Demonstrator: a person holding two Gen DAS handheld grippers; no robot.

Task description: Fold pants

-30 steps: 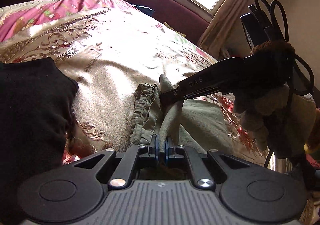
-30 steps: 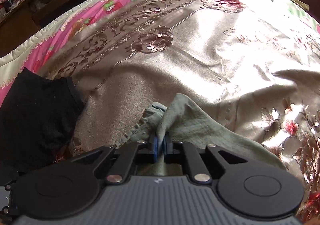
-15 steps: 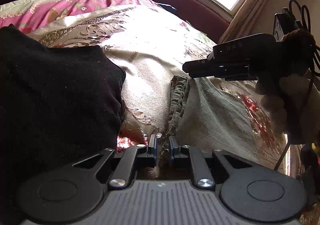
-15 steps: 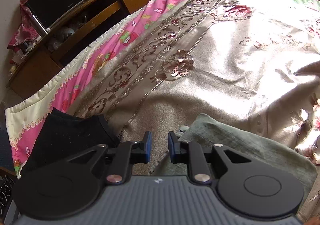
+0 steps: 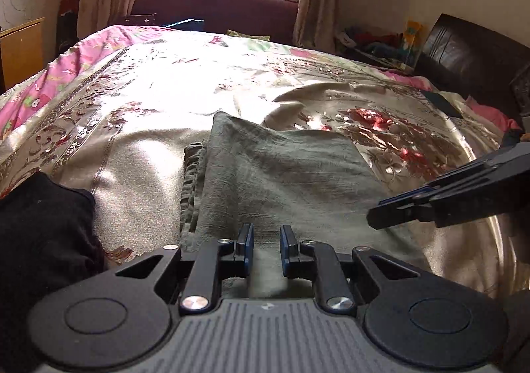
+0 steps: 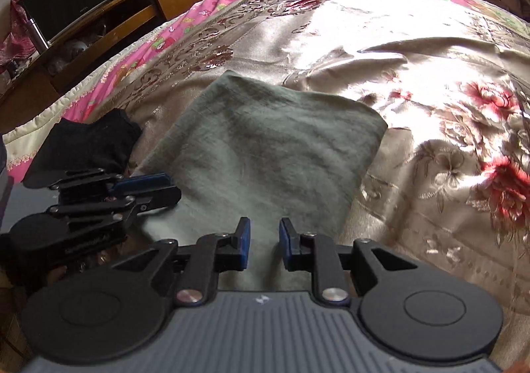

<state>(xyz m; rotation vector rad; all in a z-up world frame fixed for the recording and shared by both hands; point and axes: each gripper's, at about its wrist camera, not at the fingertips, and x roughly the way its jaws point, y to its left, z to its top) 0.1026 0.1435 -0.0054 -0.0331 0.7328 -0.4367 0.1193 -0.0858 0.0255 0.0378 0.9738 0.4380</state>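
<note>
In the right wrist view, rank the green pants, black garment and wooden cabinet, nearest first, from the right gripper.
1. Green pants: folded, directly beneath and ahead of the right gripper.
2. Black garment: off to the left on the bed.
3. Wooden cabinet: upper left, beyond the bed edge.

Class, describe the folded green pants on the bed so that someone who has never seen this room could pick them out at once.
Start at the bed with the shiny gold floral bedspread. On its near part lies the folded green pants, a flat, roughly square bundle. Unlike the crumpled black garment to its left, it is dull grey-green, smooth on top, with gathered layered edges along its left side.
</note>
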